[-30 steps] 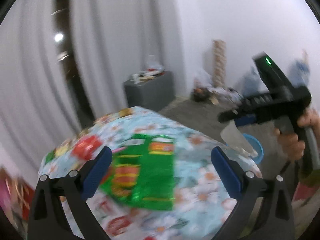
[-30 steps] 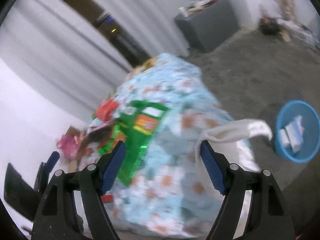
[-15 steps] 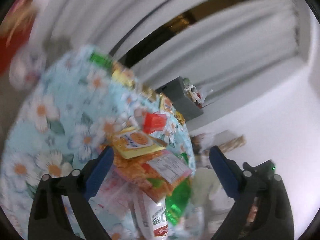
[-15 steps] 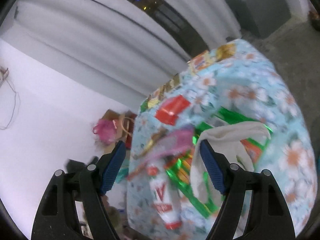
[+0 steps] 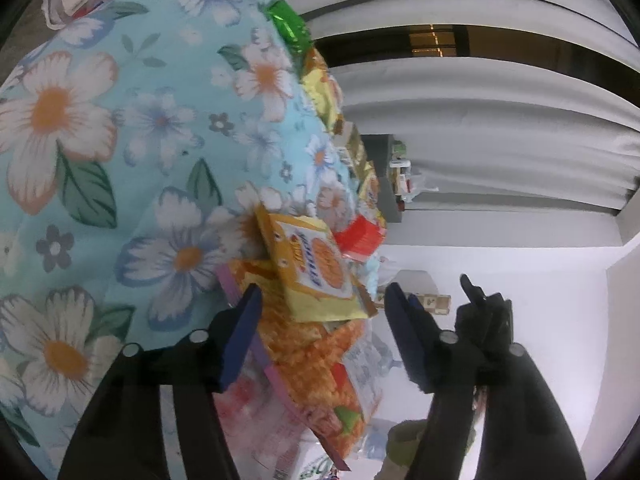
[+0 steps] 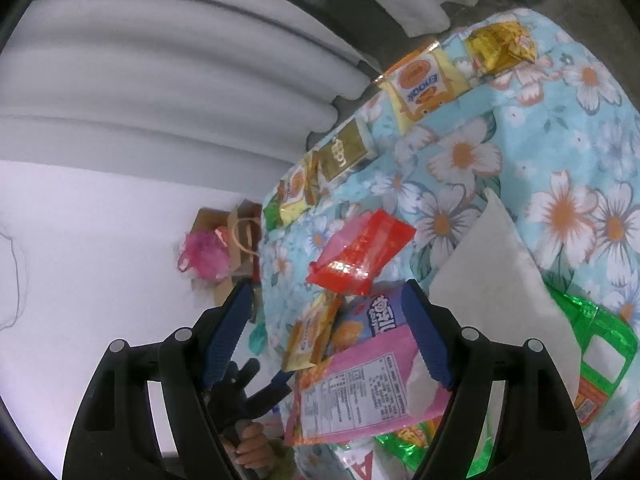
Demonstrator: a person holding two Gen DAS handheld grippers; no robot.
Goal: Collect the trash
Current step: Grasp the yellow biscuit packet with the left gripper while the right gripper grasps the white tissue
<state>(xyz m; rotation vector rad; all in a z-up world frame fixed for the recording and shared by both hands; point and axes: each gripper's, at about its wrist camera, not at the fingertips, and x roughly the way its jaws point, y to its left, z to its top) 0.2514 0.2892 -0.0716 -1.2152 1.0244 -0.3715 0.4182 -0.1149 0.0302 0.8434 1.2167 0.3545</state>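
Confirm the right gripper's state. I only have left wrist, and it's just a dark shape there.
Observer: The right gripper is open. Its fingers straddle a pink snack bag and are not closed on it.
Operator: Anything to the right of that bag?
Observer: A green foil bag, partly under a beige sheet.
Operator: Off the table?
Observer: A pink bag sits beside some brown paper bags.
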